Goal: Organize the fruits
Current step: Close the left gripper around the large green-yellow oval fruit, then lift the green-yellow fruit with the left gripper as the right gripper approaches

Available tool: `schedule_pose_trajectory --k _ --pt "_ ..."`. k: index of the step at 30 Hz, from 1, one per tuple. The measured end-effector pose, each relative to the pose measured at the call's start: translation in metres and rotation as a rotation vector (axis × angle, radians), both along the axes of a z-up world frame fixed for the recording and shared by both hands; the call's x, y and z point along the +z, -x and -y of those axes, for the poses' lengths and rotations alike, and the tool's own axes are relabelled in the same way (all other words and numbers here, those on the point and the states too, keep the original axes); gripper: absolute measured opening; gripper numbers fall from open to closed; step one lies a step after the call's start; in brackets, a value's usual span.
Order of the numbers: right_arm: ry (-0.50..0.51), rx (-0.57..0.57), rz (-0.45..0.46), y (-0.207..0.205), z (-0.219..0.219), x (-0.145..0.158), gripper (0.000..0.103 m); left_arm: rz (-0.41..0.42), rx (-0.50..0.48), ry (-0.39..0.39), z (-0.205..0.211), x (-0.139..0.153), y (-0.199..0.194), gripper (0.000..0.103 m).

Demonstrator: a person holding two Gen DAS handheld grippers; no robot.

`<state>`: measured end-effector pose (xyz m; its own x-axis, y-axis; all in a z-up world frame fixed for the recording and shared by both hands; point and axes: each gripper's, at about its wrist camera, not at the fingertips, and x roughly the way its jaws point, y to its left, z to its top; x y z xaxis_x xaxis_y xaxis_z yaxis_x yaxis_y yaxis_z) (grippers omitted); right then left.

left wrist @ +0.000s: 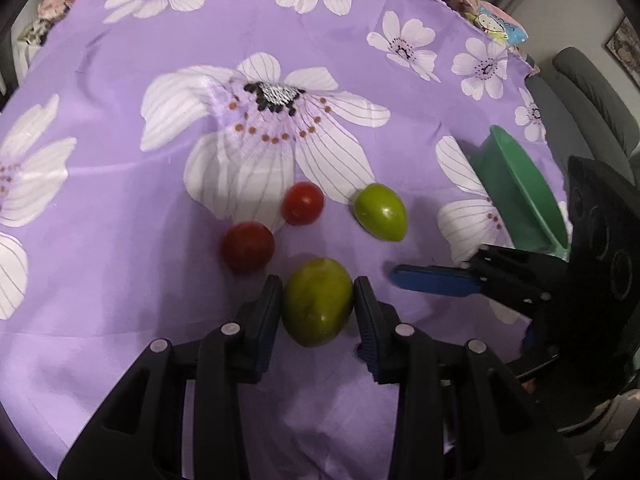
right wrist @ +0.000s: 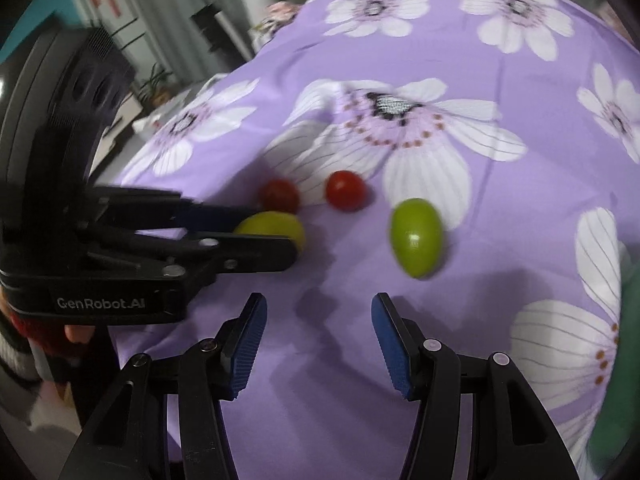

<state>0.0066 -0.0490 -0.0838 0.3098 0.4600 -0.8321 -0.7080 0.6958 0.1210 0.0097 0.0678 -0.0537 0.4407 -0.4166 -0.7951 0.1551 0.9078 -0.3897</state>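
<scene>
Four small fruits lie on the purple flowered cloth [left wrist: 120,184] covering the bench. In the left wrist view, going left to right, a red tomato [left wrist: 248,246] sits at centre left, a second red tomato [left wrist: 303,203] just up and right of it, and a green fruit [left wrist: 381,211] lies further right, apart from both. Below these, at lower centre, the left hand-held gripper [left wrist: 318,300] is clamped on a larger yellow-green fruit [left wrist: 318,302], one blue pad pressed to each side while the fruit rests on the cloth. To the right, the right hand-held gripper [left wrist: 434,280] reaches in from the frame's edge, its blue finger flat and close to the cloth, just right of the held fruit. Behind it a green bowl [left wrist: 520,188] stands tilted at the right edge. In the right wrist view the right hand-held gripper [right wrist: 318,336] stands half open with nothing between its pads, only bare cloth ahead.
</scene>
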Motion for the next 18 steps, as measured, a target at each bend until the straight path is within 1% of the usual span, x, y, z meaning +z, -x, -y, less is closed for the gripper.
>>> schedule_pose_trajectory --k 2,3,7,9,10,18 --pt "0.012 0.024 0.014 0.000 -0.007 -0.001 0.057 -0.014 -0.014 0.021 0.000 -0.001 0.001 0.036" --pt "0.016 0.038 0.021 0.000 -0.010 -0.001 0.057 -0.013 -0.019 0.011 0.000 0.000 0.001 0.036" --pt "-0.004 0.081 0.038 0.004 -0.015 0.000 0.057 -0.029 -0.036 0.045 -0.004 0.000 0.001 0.036" --pt "-0.029 0.091 0.015 0.003 -0.015 -0.001 0.049 -0.031 -0.043 0.039 -0.003 0.000 0.001 0.036" --pt "-0.042 0.095 0.002 0.003 -0.014 -0.002 0.047 -0.033 -0.049 0.034 -0.003 0.000 0.001 0.036" --pt "-0.050 0.102 0.008 0.006 -0.012 -0.001 0.046 -0.060 -0.080 0.043 -0.004 -0.001 0.000 0.036"
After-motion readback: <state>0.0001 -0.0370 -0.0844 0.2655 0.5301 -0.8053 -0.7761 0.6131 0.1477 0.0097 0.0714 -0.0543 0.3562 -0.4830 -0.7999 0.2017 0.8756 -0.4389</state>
